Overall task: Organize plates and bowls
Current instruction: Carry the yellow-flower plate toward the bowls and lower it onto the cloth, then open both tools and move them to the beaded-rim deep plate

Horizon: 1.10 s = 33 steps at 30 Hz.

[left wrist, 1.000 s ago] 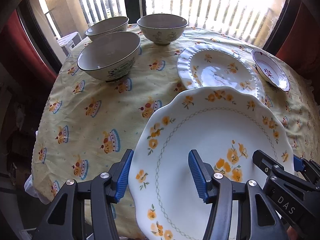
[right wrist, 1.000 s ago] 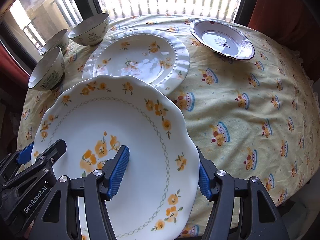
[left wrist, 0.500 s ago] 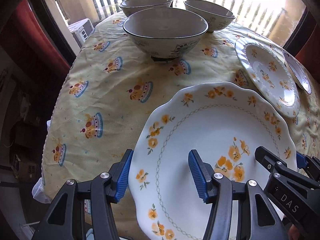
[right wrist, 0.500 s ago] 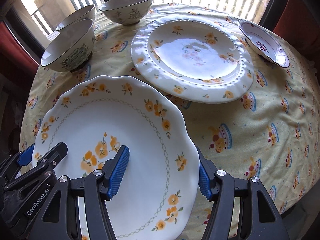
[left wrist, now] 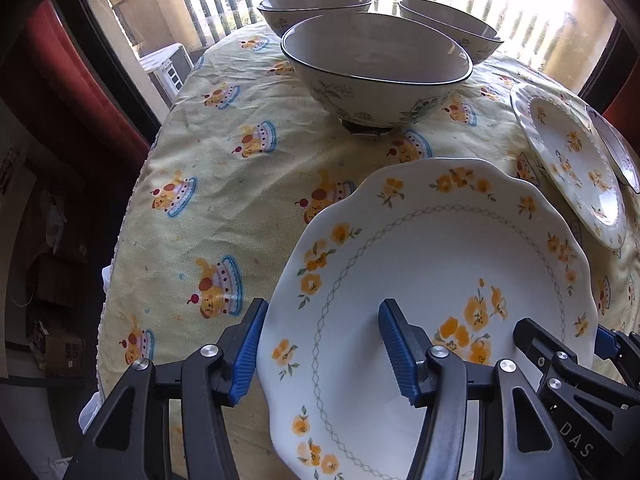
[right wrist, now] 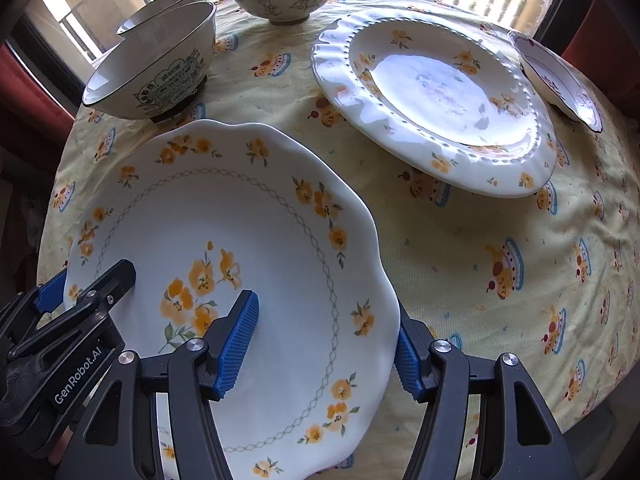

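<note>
Gripping the big flowered plate from both sides, the two grippers hold it above the yellow tablecloth. The left gripper straddles the plate's left rim: one blue pad lies outside the edge, the other rests on the plate's face, near the middle flower cluster. Its jaws have just been opening a little, with the rim between them. The right gripper does the same at the right rim, one pad on the face, the other hidden beyond the edge, jaws at a middling width with the rim between them. Whether any pad presses hard on the china cannot be told.

Beyond the held plate, a bowl stands close, with two more bowls behind it. To the right lies a beaded plate, and past it a small dish near the table edge.
</note>
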Motion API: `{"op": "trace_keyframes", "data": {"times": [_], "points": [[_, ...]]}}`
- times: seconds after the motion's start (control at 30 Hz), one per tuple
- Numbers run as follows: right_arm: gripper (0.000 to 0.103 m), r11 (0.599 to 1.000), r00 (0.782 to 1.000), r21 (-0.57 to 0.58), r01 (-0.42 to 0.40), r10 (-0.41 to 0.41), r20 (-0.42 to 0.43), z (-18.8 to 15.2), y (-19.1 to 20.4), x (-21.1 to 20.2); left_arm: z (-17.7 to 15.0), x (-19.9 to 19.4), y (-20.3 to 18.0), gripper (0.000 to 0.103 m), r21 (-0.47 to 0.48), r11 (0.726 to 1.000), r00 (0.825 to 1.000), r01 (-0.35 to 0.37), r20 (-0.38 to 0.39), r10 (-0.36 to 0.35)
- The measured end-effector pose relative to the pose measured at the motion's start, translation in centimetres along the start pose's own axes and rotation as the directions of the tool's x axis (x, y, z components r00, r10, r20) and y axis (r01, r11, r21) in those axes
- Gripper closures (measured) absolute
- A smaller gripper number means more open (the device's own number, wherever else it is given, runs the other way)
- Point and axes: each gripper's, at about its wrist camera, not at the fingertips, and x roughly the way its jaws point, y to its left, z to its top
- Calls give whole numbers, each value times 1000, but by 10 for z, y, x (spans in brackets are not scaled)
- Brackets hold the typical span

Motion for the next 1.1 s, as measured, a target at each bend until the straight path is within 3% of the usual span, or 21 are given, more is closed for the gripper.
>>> {"op": "trace_keyframes", "data": {"times": [0.17, 0.33, 0.4, 0.57, 1.0, 1.1], "points": [[37, 1000, 1000, 9, 2, -2, 6, 1, -1, 3, -1, 1, 0, 44, 2, 1000, 1000, -1, 1, 1], [36, 998, 999, -41, 49, -48, 23, 5, 3, 1, 2, 1, -1, 39, 28, 999, 998, 17, -66, -15], [35, 996, 998, -66, 57, -55, 37, 6, 7, -3, 1, -4, -3, 30, 38, 999, 997, 32, -71, -29], [35, 998, 998, -19, 54, -54, 43, 10, -5, -18, 0, -20, -9, 15, 60, 997, 998, 44, -53, -40], [32, 995, 986, 78, 60, -72, 153, 19, -46, -77, 23, -58, -43, 7, 94, 990, 994, 107, 19, -109], [32, 995, 980, 93, 44, -61, 188, 25, -59, -86, 29, -67, -58, 7, 111, 990, 995, 88, 41, -93]]}}
